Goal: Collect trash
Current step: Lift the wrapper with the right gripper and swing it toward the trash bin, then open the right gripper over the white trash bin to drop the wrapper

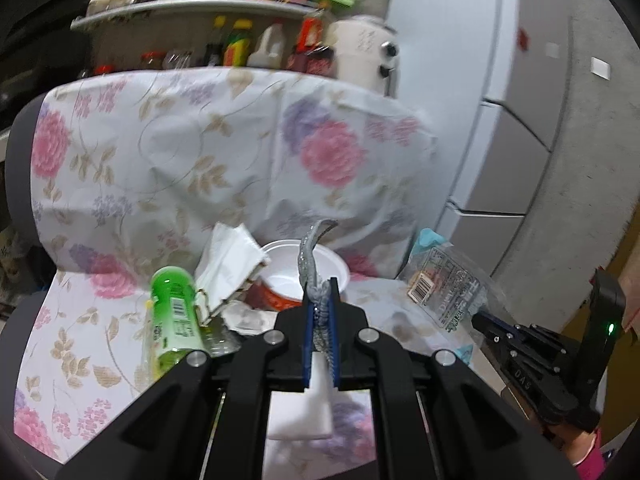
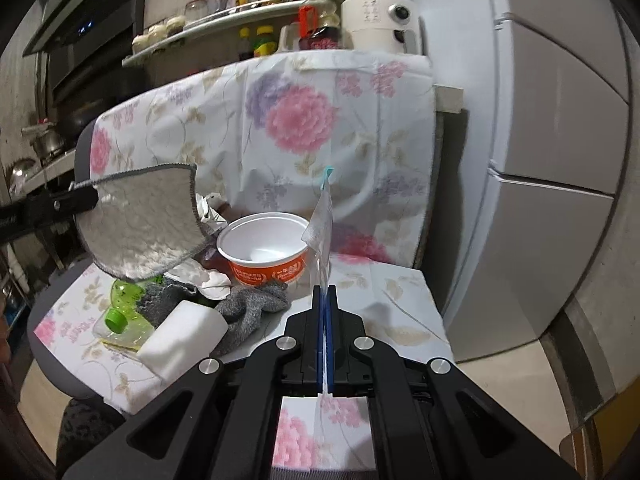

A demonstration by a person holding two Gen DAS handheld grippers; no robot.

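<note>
Left wrist view: left gripper [image 1: 321, 292] is pinching a grey cloth [image 1: 311, 252] edge-on above the cup [image 1: 316, 264]; right gripper [image 2: 325, 294] is clamping a clear wrapper [image 2: 320, 228], its print unreadable.

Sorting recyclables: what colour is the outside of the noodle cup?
Orange with white print, white inside; the noodle cup shows best in the right wrist view.

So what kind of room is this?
Most likely a home kitchen. There's a shelf of sauce bottles and jars, a big silver fridge, and a black range hood over a pot. The trash sits on a chair draped in a flowery cloth.
</note>
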